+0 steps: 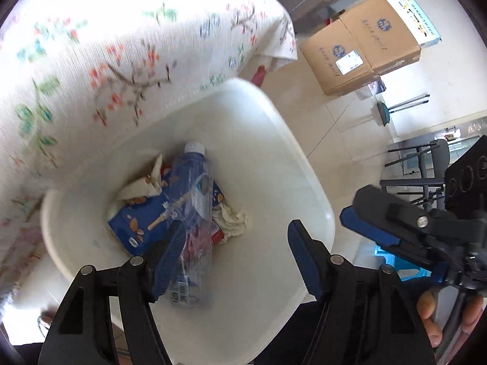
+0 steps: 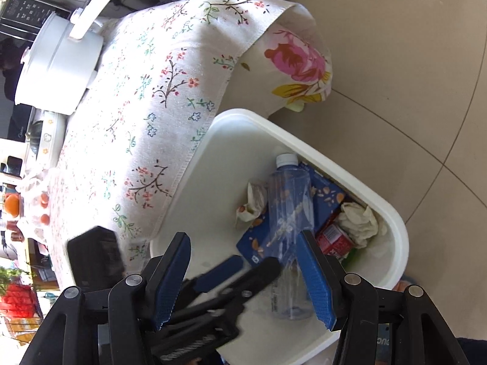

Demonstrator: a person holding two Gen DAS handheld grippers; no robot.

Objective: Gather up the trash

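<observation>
- the white bin (image 1: 304, 164) (image 2: 392, 213) stands on the tiled floor (image 2: 411, 76), tucked right against the hanging edge of the flowered tablecloth (image 1: 121, 60) (image 2: 170, 97).
- inside the bin a clear plastic bottle (image 1: 191, 188) (image 2: 289, 206) with a white cap lies on top of the pile, its cap end pointing up toward the cloth side.
- under the bottle is a blue snack carton (image 1: 137, 219) (image 2: 325, 197) printed with nuts, lying flat on the bottom of the bin.
- crumpled white tissue (image 1: 234, 220) (image 2: 359, 219) sits beside the carton, and a red wrapper (image 2: 333, 241) is wedged just next to it.
- the left tool (image 1: 234, 252) hangs over the bin with its blue-padded jaws spread wide and nothing between them; the bottle lies below in the bin, and the blur keeps me from telling whether the pad touches it.
- the right tool (image 2: 243, 276) is also over the bin, jaws wide apart and holding nothing.
- in the left wrist view the right tool (image 1: 374, 231) shows off to the side above the bin's rim, with the person's fingers (image 1: 429, 313) wrapped on its handle.
- a cardboard box (image 1: 362, 48) stands on the floor well away from the bin.
- up on the tabletop a white rice cooker (image 2: 57, 70) sits on the cloth, far from the bin.
</observation>
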